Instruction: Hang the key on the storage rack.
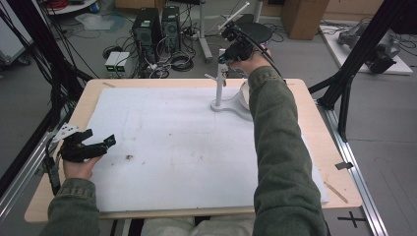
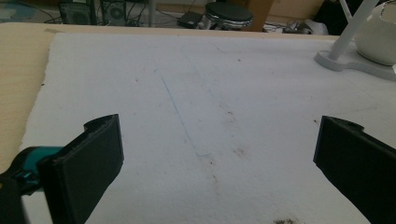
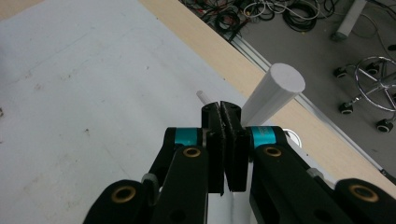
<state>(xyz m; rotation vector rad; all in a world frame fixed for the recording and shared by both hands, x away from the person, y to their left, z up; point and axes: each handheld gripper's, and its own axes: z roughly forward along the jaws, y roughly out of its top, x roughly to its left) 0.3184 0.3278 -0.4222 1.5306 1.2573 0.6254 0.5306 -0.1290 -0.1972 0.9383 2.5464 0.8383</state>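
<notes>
**Right gripper pressed closed at the white stand; left gripper spread wide over the mat**

The right gripper (image 1: 225, 60) is at the far side of the table, at the top of the white stand (image 1: 220, 83). In the right gripper view its 2 black jaws are pressed together with nothing visible between them — the stand's round-topped post (image 3: 275, 91) rises just beside them, and a thin white peg (image 3: 203, 97) pokes out behind.

The left gripper (image 2: 217, 158) hovers low over the near-left part of the white foam mat (image 1: 167, 147), jaws spread wide and empty.

The stand's flat base (image 2: 345, 63) sits on the mat's far-right area, with a round white object (image 2: 379, 35) on it — partly hidden by the person's sleeve (image 1: 275, 147) in the high view.
</notes>
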